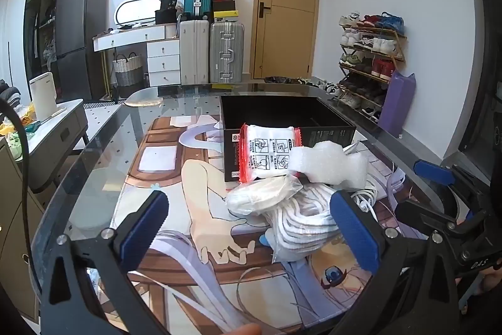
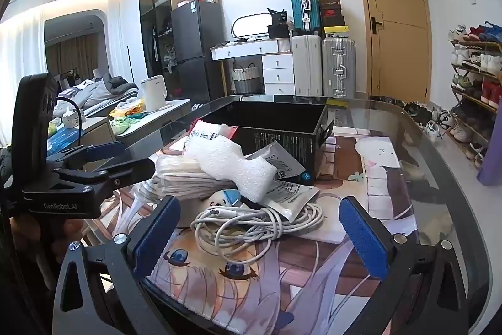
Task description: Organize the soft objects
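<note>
A pile of soft items lies in front of an open black box (image 1: 282, 121) (image 2: 282, 127) on a printed desk mat. On it are a white foam piece (image 1: 329, 165) (image 2: 232, 159), a red-edged white packet (image 1: 266, 153), a clear bag of white fabric (image 1: 263, 193) and a bagged white rope (image 1: 301, 225). A coiled white cable (image 2: 251, 222) lies nearest the right gripper. My left gripper (image 1: 251, 228) is open, just short of the bags. My right gripper (image 2: 260, 231) is open, with the cable between its pads. Each gripper shows in the other's view.
The glass table (image 1: 94, 153) carries the anime-print mat (image 2: 376, 178). A shoe rack (image 1: 370, 58) stands at the right, suitcases (image 1: 226, 52) and a white dresser at the back wall, and a low side table with a kettle (image 1: 44, 96) at the left.
</note>
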The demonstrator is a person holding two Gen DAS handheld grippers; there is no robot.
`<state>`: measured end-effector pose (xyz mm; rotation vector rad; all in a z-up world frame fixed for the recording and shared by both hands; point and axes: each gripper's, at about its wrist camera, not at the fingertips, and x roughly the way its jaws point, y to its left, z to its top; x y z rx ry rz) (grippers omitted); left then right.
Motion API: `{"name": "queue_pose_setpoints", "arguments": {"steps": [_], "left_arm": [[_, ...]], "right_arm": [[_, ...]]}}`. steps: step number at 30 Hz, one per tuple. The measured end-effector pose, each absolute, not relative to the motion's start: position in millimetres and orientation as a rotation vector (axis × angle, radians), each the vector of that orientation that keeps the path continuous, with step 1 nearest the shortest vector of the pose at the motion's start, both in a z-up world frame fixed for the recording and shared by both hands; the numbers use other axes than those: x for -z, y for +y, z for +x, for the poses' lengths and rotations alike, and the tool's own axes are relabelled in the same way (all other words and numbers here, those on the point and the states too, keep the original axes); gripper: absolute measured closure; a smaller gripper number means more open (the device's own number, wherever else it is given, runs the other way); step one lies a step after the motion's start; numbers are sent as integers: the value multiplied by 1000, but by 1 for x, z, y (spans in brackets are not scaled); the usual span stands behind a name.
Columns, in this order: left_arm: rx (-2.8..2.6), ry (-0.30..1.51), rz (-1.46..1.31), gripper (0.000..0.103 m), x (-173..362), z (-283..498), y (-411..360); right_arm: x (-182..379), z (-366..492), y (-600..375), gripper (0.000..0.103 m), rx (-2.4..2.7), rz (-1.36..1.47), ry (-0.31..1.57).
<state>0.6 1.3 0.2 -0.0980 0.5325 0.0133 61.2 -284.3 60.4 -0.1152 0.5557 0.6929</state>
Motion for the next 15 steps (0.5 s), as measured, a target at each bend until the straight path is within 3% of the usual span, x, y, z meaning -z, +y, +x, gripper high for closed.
{"name": "queue_pose_setpoints", "arguments": {"steps": [15], "left_arm": [[-23, 525, -89, 0, -6, -6, 2]], "right_arm": [[-54, 66, -285, 0, -693, -101, 547]]}}
